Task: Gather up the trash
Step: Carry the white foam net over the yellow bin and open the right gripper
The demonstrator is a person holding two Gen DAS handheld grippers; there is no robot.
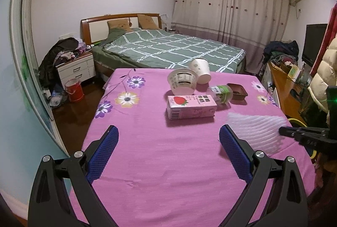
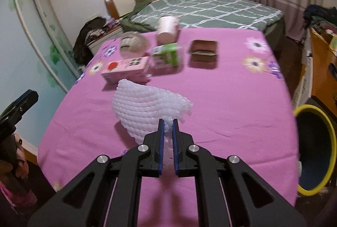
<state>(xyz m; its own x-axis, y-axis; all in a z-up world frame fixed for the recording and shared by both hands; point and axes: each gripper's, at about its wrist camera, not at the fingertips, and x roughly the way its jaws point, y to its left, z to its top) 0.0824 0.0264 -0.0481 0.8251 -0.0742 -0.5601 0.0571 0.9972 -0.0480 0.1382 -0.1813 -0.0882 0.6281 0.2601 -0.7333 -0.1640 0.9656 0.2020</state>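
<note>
My right gripper is shut on a white bubble wrap sheet and holds it just above the pink tablecloth; the sheet also shows in the left wrist view. My left gripper is open and empty over the table's near part. Ahead lie a pink strawberry milk carton, a clear plastic cup on its side, a white paper cup, a green-labelled bottle and a brown tray.
A bin with a yellow rim stands on the floor right of the table. A bed lies beyond the table, a nightstand and a red bucket at the left, a wooden desk at the right.
</note>
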